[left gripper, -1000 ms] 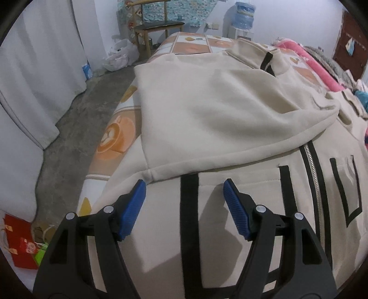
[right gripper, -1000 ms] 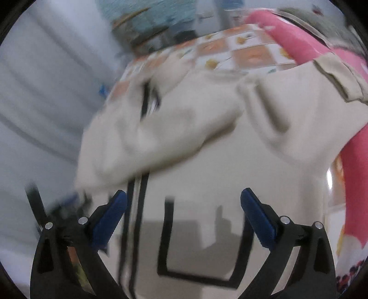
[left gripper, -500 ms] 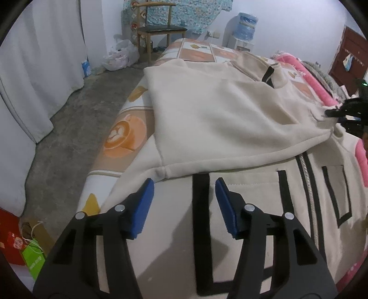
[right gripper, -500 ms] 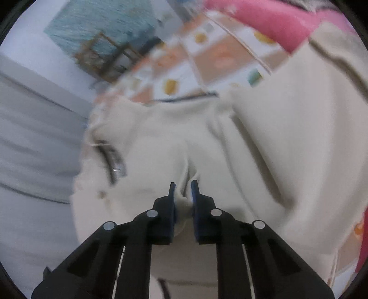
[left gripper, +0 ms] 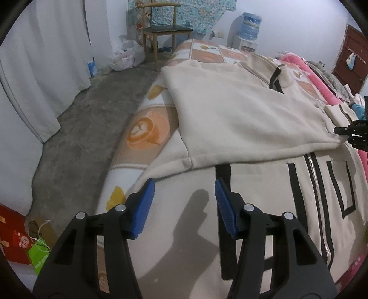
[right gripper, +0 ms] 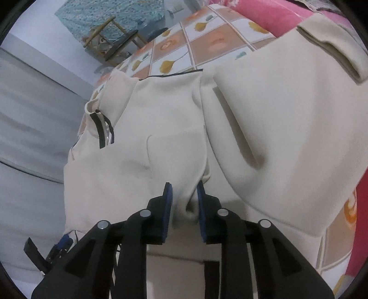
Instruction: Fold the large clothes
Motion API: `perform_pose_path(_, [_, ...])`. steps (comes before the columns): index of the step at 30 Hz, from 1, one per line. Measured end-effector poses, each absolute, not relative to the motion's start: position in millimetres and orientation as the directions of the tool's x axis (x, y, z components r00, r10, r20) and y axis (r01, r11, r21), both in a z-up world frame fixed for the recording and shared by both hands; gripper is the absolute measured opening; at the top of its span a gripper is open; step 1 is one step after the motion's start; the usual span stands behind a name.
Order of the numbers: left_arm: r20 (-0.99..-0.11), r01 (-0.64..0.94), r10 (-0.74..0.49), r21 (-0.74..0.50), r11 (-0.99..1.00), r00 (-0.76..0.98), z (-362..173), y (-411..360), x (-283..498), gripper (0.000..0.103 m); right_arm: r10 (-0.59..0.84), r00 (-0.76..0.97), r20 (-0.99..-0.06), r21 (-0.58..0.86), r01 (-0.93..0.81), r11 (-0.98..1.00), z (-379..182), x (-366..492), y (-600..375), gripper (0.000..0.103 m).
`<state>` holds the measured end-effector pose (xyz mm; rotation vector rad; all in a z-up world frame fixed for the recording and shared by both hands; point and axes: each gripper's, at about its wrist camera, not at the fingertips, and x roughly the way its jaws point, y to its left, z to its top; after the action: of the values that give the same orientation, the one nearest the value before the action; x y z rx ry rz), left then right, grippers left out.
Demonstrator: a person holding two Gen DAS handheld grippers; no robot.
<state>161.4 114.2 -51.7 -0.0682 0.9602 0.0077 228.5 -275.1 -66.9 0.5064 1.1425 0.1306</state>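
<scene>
A large cream zip jacket (left gripper: 241,119) with black stripes lies on the bed, its upper part folded down over the front. My left gripper (left gripper: 184,195) is open and empty above the jacket's lower front near the bed's left edge. My right gripper (right gripper: 184,195) has a bunched fold of the jacket's cream fabric (right gripper: 191,207) between its blue pads, with the jaws slightly apart around it. The right gripper also shows at the far right of the left wrist view (left gripper: 352,133), at the folded flap's corner.
The bed has an orange and white patterned sheet (left gripper: 147,131) and a pink blanket (right gripper: 260,13) along its far side. A wooden chair (left gripper: 163,27), plastic bags and a water dispenser (left gripper: 250,25) stand by the far wall. White curtains (left gripper: 41,69) hang left, over concrete floor.
My right gripper shut on a fold of the jacket about half a second ago, and its jaws have since eased apart a little. My left gripper has drawn back and opened wider.
</scene>
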Motion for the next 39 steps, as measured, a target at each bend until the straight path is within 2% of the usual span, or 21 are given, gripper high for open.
perform_pose_path(7, [-0.823,-0.001,0.110,0.132,0.991,0.557,-62,97,177,0.043,0.338,0.410,-0.847,0.420,0.125,0.899,-68,237,-271,0.020])
perform_pose_path(9, [-0.812,-0.009,0.150,0.175,0.985,0.563,-62,97,178,0.018,0.309,0.407,-0.860,0.382,0.112,0.917,-66,237,-267,0.014])
perform_pose_path(11, [-0.805,-0.031,0.177,0.193,0.981,0.567,-63,103,180,0.004,0.301,0.414,-0.859,0.371,0.101,0.923,-63,237,-263,0.011])
perform_pose_path(14, [-0.803,-0.060,0.140,0.129,0.990,0.579,-60,117,179,0.003,0.306,0.440,-0.844,0.378,0.084,0.922,-54,236,-259,0.011])
perform_pose_path(19, [-0.787,-0.098,0.156,0.121,0.988,0.596,-58,126,177,0.002,0.338,0.445,-0.829,0.405,0.061,0.912,-53,236,-251,0.011])
perform_pose_path(22, [-0.799,-0.122,0.114,0.051,0.991,0.590,-59,138,178,0.002,0.354,0.431,-0.830,0.419,0.062,0.906,-59,236,-251,0.011])
perform_pose_path(25, [-0.797,-0.121,0.105,0.040,0.992,0.594,-60,138,178,0.002,0.363,0.413,-0.835,0.432,0.085,0.898,-63,236,-259,0.012])
perform_pose_path(27, [-0.797,-0.118,0.097,0.033,0.992,0.596,-61,139,177,0.002,0.389,0.407,-0.827,0.465,0.106,0.879,-64,237,-268,0.015])
perform_pose_path(31, [-0.796,-0.117,0.098,0.034,0.993,0.597,-62,139,176,0.002,0.406,0.400,-0.822,0.488,0.128,0.863,-65,245,-276,0.028])
perform_pose_path(35, [-0.792,-0.111,0.096,0.035,0.993,0.603,-61,138,175,0.002,0.420,0.370,-0.829,0.493,0.129,0.860,-70,253,-273,0.028])
perform_pose_path(36, [-0.791,-0.107,0.088,0.029,0.994,0.605,-60,138,175,0.003,0.402,0.363,-0.841,0.470,0.119,0.875,-68,253,-270,0.026])
perform_pose_path(37, [-0.791,-0.100,0.074,0.016,0.995,0.607,-59,139,174,0.003,0.383,0.358,-0.852,0.446,0.110,0.888,-66,254,-266,0.009])
perform_pose_path(39, [-0.789,-0.091,0.049,-0.009,0.996,0.613,-58,142,171,0.003,0.361,0.345,-0.866,0.411,0.083,0.908,-60,255,-256,0.007])
